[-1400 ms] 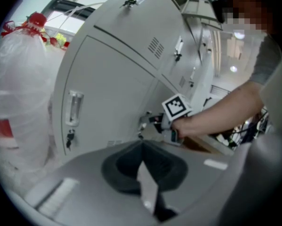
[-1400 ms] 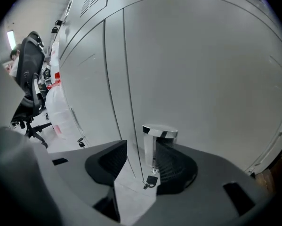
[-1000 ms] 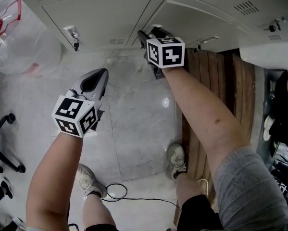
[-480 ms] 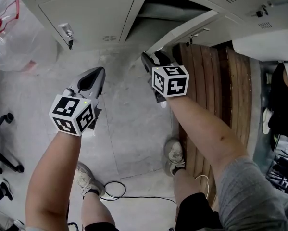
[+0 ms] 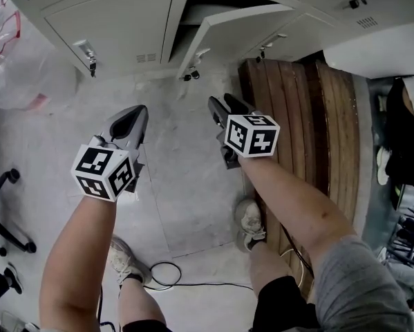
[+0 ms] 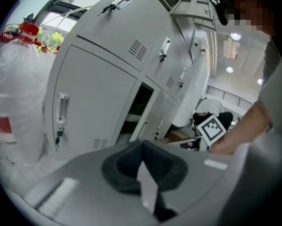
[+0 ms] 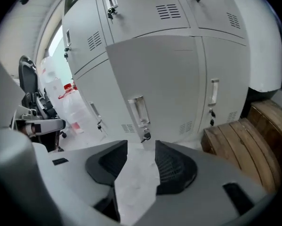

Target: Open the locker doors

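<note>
R gripper (image 7: 141, 147): jaws apart w/ a wide gap, only bare floor showing btwn them, nothing held; they've just been closing a little. It points fwd & down at the open locker door (image 7: 155, 79), which stands ahead of the tips & clear of them, swung out so its outer face looks at this gripper. The door handle (image 7: 138, 109) is straight ahead, above the jaw gap, w/ a key (image 7: 146, 136) hanging just under it. Low on this gripper's right is a wooden pallet (image 7: 246, 135).

L gripper (image 6: 141, 145): jaw tips together, nothing in them. Ahead & slightly left of it is the closed locker door (image 6: 93, 98), not touched. Beyond the tips & a bit right of that door is the dark opening (image 6: 140, 102) of the opened locker. Far off to its left stands a clear plastic container (image 6: 13, 93) w/ red bits.

Head view: L gripper (image 5: 135, 114) & R gripper (image 5: 222, 105) both hang over the floor (image 5: 186, 185), side by side & well apart. The open locker door (image 5: 242, 32) is ahead of the R one, the closed locker door (image 5: 110, 26) ahead of the L one
</note>
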{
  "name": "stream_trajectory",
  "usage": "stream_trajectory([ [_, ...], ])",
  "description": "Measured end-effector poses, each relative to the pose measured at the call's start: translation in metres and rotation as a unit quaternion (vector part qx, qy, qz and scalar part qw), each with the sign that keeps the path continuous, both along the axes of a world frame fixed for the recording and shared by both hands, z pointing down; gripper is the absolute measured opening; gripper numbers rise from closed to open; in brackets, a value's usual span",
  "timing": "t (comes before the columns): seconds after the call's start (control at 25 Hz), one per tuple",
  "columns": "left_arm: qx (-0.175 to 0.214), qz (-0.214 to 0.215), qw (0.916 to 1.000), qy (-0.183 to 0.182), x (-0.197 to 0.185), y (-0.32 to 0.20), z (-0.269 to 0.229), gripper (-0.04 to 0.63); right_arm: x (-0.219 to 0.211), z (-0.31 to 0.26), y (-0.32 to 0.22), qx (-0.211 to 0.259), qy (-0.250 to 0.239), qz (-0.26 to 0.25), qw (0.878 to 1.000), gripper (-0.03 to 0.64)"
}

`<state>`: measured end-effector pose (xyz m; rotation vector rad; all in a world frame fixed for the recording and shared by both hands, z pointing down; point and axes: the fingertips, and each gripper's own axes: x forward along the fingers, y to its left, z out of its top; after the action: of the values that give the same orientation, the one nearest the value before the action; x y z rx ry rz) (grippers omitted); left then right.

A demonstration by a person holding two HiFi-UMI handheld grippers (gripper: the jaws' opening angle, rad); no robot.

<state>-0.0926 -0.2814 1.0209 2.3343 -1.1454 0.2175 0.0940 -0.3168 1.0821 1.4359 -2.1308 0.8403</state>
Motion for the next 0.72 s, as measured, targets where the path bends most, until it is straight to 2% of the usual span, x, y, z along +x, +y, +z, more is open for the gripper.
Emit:
stream_trajectory([
  [0.12, -0.001, -0.004, 1.0000, 0.002, -0.002, -0.003, -0.002, 0.005, -0.018, -0.006, -0.020, 0.013, 0.003, -0.024, 1.000, 0.181],
  [0.4, -0.001, -0.015, 0.9998, 0.009, -0.019, -0.012, 0.002, 0.005, -0.069, -0.011, -0.091, 0.051, 0.051, -0.091, 0.993, 0.190],
  [0.72, -0.014, -0.032, 0.9993, 0.009, -0.048, -0.018, 0.019, 0.005, -0.100, -0.017, -0.164, 0.067, 0.069, -0.069, 0.993, 0.193],
])
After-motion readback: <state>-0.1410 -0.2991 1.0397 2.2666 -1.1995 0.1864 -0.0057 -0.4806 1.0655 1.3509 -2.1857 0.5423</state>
